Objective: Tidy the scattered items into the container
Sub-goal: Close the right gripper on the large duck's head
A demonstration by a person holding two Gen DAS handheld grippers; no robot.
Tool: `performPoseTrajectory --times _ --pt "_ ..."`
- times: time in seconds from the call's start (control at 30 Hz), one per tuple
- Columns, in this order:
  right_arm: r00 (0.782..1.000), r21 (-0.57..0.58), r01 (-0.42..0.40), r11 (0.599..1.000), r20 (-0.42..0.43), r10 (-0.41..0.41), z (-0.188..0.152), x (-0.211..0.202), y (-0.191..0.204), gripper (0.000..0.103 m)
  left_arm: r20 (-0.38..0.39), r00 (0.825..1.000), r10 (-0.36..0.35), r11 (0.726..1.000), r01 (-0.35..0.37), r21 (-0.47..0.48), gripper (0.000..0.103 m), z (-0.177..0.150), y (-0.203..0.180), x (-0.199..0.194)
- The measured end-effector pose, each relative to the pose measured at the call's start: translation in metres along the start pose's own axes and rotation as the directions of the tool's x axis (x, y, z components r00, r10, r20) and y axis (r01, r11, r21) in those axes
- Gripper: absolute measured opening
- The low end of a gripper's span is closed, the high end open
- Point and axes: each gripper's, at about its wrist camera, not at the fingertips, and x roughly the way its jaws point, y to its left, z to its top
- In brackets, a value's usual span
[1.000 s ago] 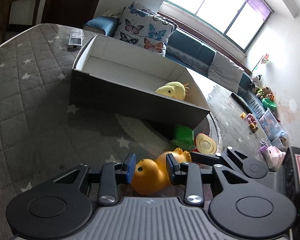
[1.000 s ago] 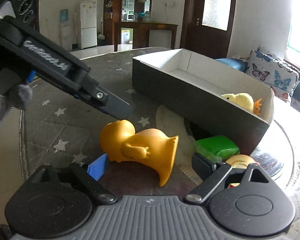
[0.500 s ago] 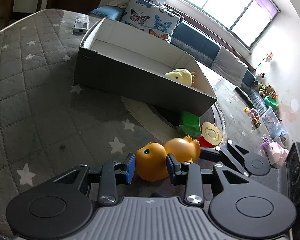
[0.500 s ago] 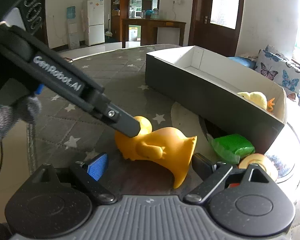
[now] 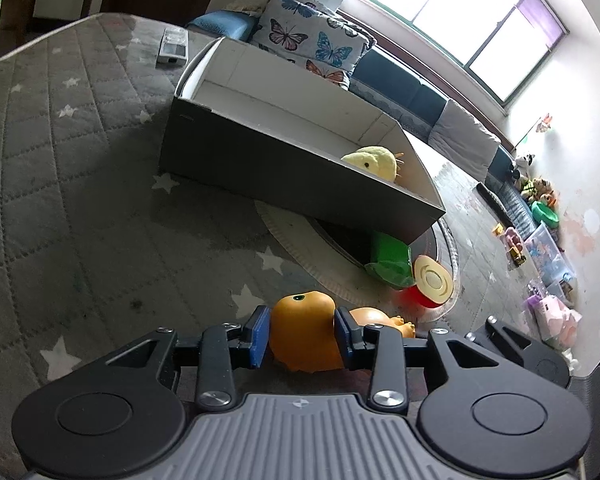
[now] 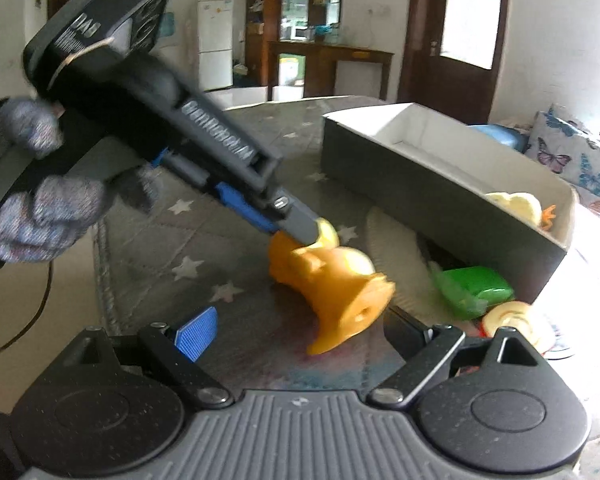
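My left gripper is shut on the head of an orange rubber duck, which lies on its side on the grey star-patterned cloth. In the right wrist view the duck lies ahead with the left gripper clamped on its head. My right gripper is open and empty, just short of the duck's base. The grey box with a white inside stands behind and holds a yellow plush chick. A green pack and a red and cream round toy lie by the box's near corner.
A small remote-like device lies on the cloth beyond the box's far end. A pale round mat lies under the box's near side. A sofa with butterfly cushions stands behind the table. Toys litter the floor at the right.
My left gripper has closed firmly on the duck's head and tipped it, raising the duck's base toward the right gripper. The right gripper has stayed open and drawn back slightly.
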Motion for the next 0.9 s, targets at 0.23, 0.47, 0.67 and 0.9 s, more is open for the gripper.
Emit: performPoseTrajectory --times 0.23,0.47,0.67,0.9 --pt "0.999 0.015 0.044 0.999 -0.001 -0.044 0.012 0.015 -0.015 0.086 -0.01 1.0 -0.012 0.999 0.011 -0.051 0.042 0.001 0.005 0.002" --pt "1.0 0.004 0.013 1.0 -0.018 -0.013 0.013 0.021 -0.007 0.067 -0.014 1.0 -0.011 0.997 0.01 -0.071 0.042 0.001 0.005 0.002" --pt "0.999 -0.005 0.003 1.0 -0.035 -0.003 0.01 0.018 0.0 0.065 -0.015 1.0 -0.014 0.997 0.013 -0.079 0.044 0.001 0.006 0.005" --pt "0.999 0.065 0.023 0.998 -0.026 -0.022 0.021 0.021 -0.009 0.065 -0.018 1.0 0.005 0.999 -0.005 -0.039 0.043 0.005 -0.002 0.006"
